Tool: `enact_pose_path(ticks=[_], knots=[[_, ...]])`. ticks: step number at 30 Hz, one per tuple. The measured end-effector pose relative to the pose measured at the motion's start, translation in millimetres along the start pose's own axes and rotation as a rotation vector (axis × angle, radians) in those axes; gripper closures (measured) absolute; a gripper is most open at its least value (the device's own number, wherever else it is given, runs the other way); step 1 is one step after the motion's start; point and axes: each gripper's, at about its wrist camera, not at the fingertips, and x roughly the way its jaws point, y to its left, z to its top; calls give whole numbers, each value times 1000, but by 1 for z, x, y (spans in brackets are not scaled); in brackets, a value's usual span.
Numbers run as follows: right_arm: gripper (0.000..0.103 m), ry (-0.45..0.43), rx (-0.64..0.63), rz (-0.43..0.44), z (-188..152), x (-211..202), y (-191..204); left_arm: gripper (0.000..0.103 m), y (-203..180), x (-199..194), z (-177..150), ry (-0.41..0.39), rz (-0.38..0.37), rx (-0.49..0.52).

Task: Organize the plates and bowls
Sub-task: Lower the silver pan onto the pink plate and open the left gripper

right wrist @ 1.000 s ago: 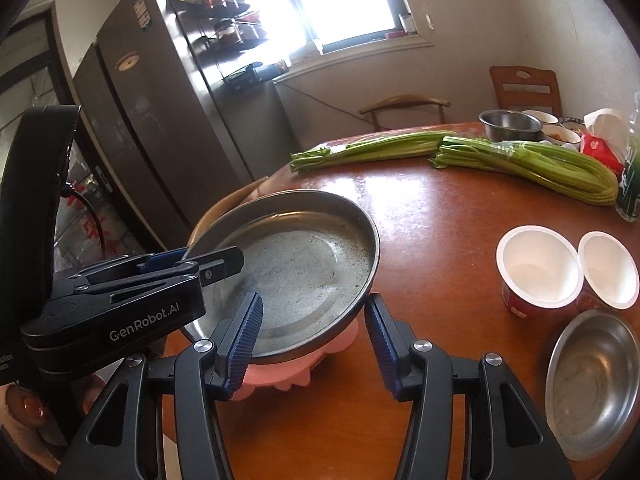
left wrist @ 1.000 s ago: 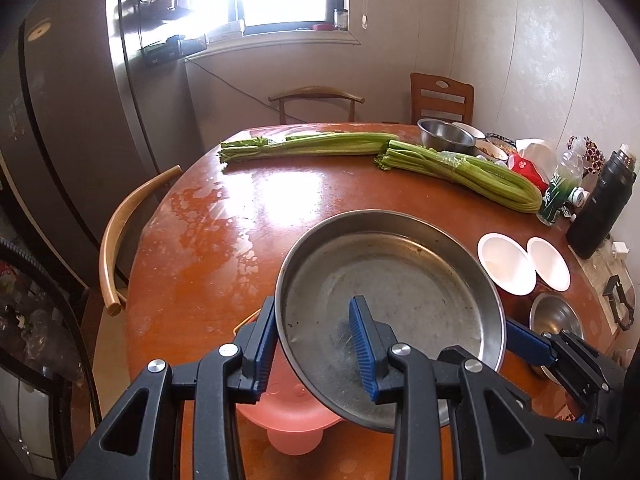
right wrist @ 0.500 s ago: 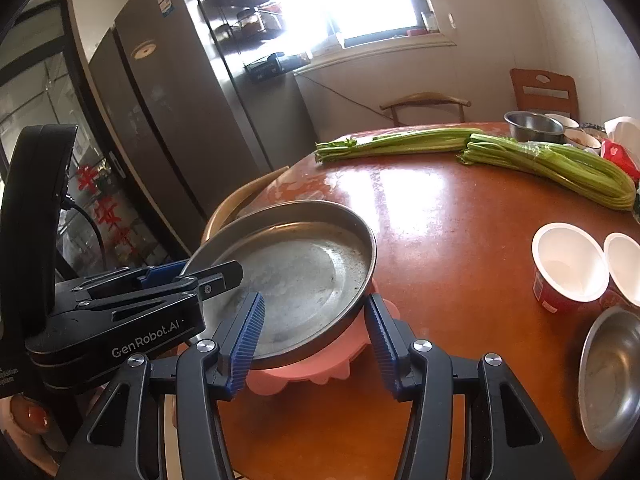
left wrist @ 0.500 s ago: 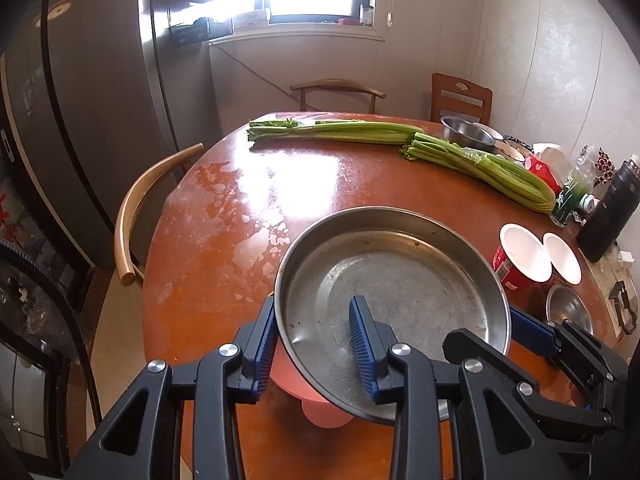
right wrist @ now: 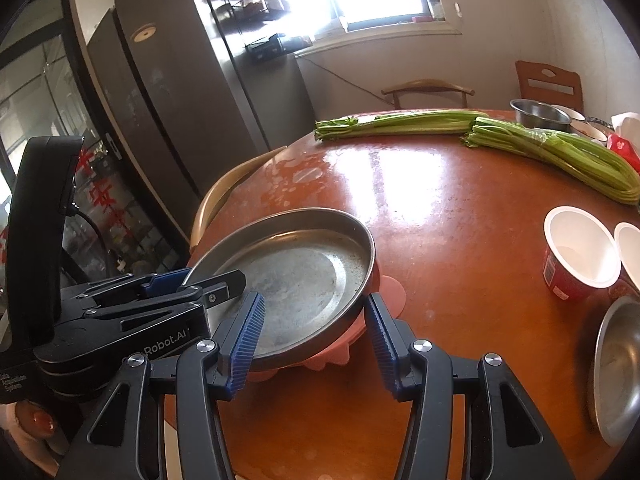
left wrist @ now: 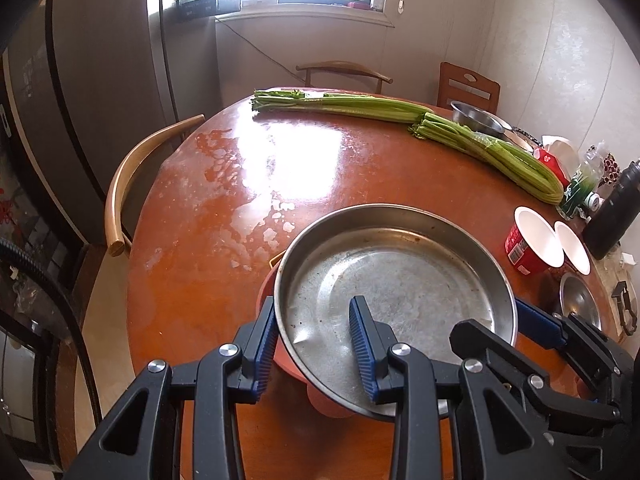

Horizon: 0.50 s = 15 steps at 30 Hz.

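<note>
A large round steel plate [left wrist: 400, 280] rests on a pink plastic bowl [right wrist: 384, 292] near the table's front edge. My left gripper [left wrist: 316, 348] straddles the plate's near rim, one finger inside and one outside, jaws apart. My right gripper [right wrist: 312, 336] is open around the plate's other rim, which also shows in the right wrist view [right wrist: 296, 276]. A small steel bowl [right wrist: 616, 364] lies at the right. Two white cups [right wrist: 580, 252] stand behind it.
Two celery bunches [left wrist: 484, 148] lie across the far side of the round wooden table [left wrist: 248, 184]. A steel bowl [left wrist: 476, 120], bottles and a black flask [left wrist: 612, 220] crowd the right edge. Chairs stand at left and back; a fridge is at left.
Both grippers and the plate have pulled back toward the table's near edge, so more of the table shows ahead. The jaws have kept the same spread around the rim.
</note>
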Motion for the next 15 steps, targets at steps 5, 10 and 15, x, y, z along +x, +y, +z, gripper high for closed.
enact_pose_path(ticks=[5, 10, 15], knots=[[48, 17, -16, -1, -5, 7, 2, 68, 3, 9, -7, 9, -1, -15], [48, 40, -31, -6, -9, 17, 1, 68, 6, 19, -11, 17, -6, -32], [48, 63, -33, -14, -11, 28, -1, 68, 12, 33, -14, 40, -16, -43]])
